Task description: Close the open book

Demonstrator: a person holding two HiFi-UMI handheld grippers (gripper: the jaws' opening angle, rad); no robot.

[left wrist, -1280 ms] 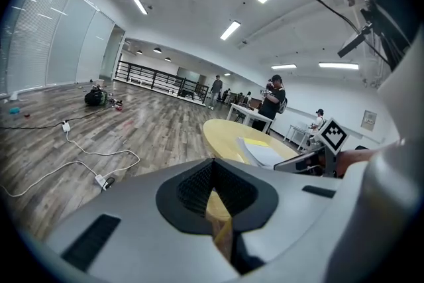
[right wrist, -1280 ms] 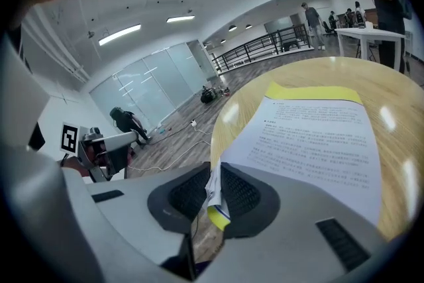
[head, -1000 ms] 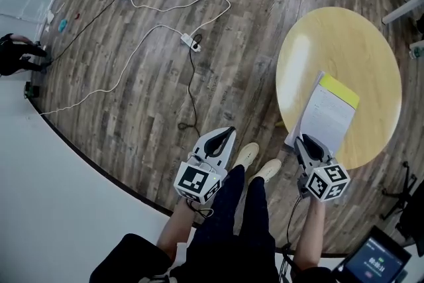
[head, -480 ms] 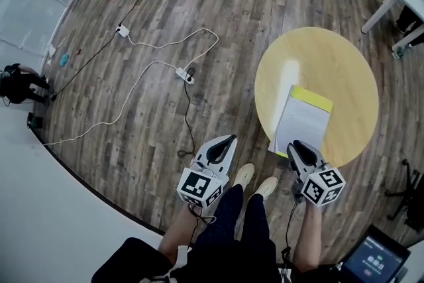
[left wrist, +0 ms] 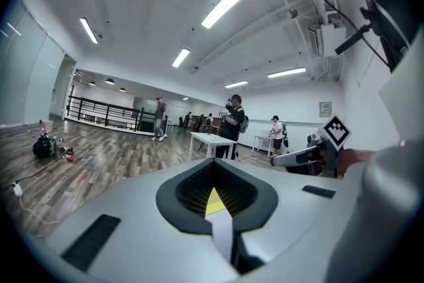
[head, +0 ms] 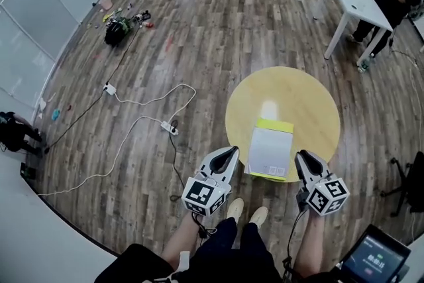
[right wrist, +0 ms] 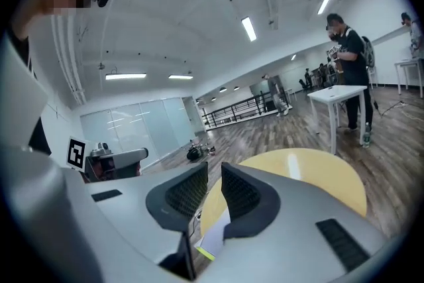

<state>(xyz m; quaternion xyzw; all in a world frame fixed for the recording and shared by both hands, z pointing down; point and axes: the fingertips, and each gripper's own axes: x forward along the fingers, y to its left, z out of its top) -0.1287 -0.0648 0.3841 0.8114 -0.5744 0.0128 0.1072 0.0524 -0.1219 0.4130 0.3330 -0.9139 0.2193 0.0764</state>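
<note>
Book (head: 269,150) rests at the near edge of the round yellow table (head: 301,93), between and just ahead of the left gripper (head: 231,151), jaws together and empty, and the right gripper (head: 301,156), jaws slightly apart and empty. Its long axis runs away from the person, with the yellow strip at the far end.

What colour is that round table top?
The round table is pale yellow, clearest in the head view.

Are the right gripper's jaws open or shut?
Open, slightly: the right gripper shows a narrow gap between its pads, with nothing in it.
</note>
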